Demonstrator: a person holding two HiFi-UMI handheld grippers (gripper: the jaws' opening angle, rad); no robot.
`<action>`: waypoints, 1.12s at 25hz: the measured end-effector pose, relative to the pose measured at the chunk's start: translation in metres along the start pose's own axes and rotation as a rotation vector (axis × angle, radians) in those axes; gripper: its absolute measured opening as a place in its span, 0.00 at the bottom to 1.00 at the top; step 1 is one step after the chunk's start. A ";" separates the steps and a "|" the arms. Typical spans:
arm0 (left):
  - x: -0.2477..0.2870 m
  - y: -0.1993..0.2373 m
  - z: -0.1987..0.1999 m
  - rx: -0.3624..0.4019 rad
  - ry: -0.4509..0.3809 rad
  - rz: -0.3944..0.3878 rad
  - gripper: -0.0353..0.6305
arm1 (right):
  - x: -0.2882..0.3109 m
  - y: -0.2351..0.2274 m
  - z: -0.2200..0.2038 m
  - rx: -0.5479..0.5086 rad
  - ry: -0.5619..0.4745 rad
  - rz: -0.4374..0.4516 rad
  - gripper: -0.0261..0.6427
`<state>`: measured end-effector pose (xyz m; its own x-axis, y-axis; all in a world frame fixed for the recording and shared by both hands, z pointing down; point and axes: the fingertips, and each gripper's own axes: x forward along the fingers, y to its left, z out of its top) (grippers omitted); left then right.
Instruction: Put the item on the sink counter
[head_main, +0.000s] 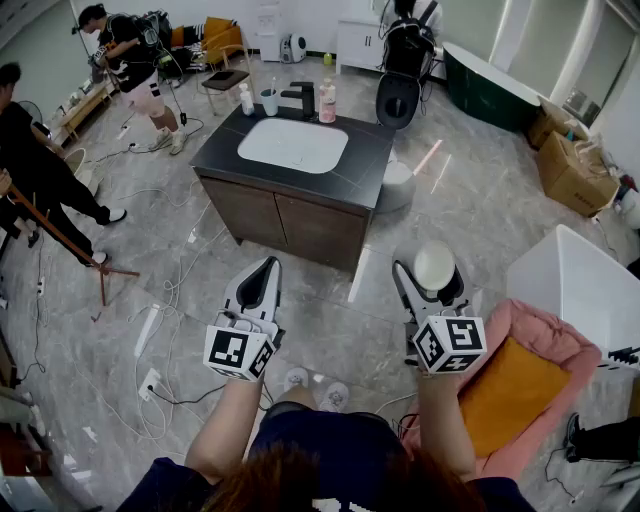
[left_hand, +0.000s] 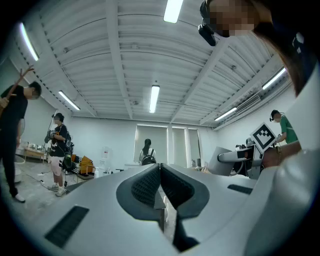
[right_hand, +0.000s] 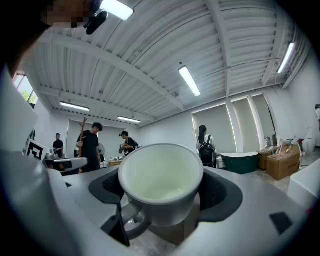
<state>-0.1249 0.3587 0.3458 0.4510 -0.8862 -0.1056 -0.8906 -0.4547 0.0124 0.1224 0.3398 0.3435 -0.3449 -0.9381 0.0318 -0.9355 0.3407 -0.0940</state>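
Note:
A white mug (head_main: 434, 266) sits between the jaws of my right gripper (head_main: 430, 272), whose pads press on its sides. In the right gripper view the mug (right_hand: 161, 182) is tilted with its mouth facing the camera and its handle at the lower left; it is empty inside. My left gripper (head_main: 266, 268) is held beside it, shut with nothing in it, and its pads (left_hand: 150, 186) meet in the left gripper view. The sink counter (head_main: 366, 160), with a dark top and a white basin (head_main: 293, 145), stands ahead on the floor, well beyond both grippers.
A faucet (head_main: 303, 98), bottles (head_main: 327, 100) and a cup (head_main: 269, 101) line the counter's back edge. Cables (head_main: 150, 300) trail over the floor at left, near people (head_main: 135, 70). A pink and orange cushion (head_main: 520, 390), a white box (head_main: 585, 280) and cardboard boxes (head_main: 570, 165) are at right.

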 end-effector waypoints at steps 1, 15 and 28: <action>-0.001 -0.001 0.000 0.004 0.001 -0.003 0.09 | -0.002 -0.001 0.001 0.000 -0.004 0.001 0.70; 0.011 0.001 -0.007 0.008 0.023 0.008 0.09 | 0.004 -0.013 0.011 0.035 -0.015 0.006 0.70; 0.102 0.038 -0.023 -0.018 0.023 -0.037 0.09 | 0.086 -0.040 -0.004 0.055 0.031 -0.022 0.70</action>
<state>-0.1115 0.2489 0.3579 0.4849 -0.8705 -0.0839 -0.8722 -0.4885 0.0269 0.1297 0.2463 0.3536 -0.3276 -0.9426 0.0652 -0.9374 0.3156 -0.1473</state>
